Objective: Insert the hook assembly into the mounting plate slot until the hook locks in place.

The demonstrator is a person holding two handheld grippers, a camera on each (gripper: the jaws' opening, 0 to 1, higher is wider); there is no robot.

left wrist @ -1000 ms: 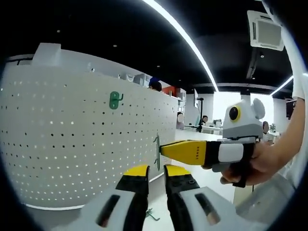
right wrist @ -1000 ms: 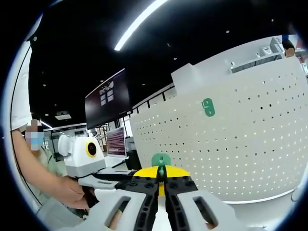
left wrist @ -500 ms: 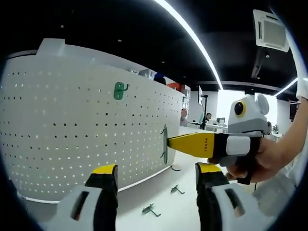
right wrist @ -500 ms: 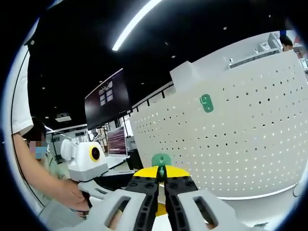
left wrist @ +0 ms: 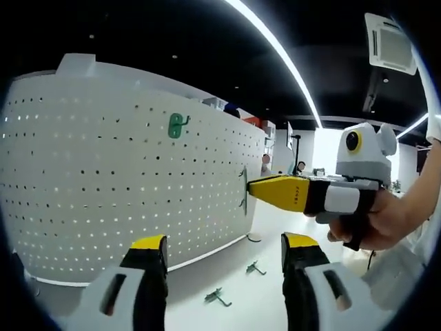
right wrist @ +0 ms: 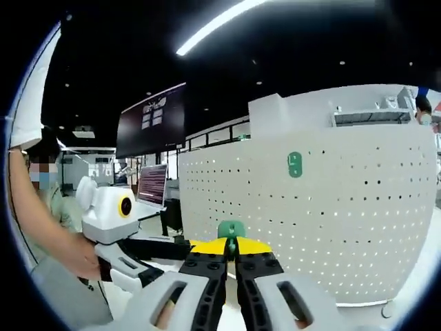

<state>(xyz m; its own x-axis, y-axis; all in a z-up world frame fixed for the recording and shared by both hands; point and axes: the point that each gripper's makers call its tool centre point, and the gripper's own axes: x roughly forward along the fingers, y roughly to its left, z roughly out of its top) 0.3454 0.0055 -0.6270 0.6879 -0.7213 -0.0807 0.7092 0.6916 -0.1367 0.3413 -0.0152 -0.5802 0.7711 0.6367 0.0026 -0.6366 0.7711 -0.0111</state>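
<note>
In the left gripper view the left tongs stand wide apart with nothing between them, above a pale counter on which two small metal hooks lie near the foot of a tall white perforated mounting plate. One green hook already sits high on that plate. The right tongs come in from the right, held by a hand, pinching a green hook assembly by its edge, just beside the plate's right end; whether it touches cannot be told. Overhead runs a dark ceiling with a long light strip and an air vent; bright office space shows far behind. In the right gripper view the right tongs are closed narrowly on the green hook assembly, facing the plate, with the mounted green hook up on it. The left tongs reach in from the left, beside a dark wall screen and a monitor.
</note>
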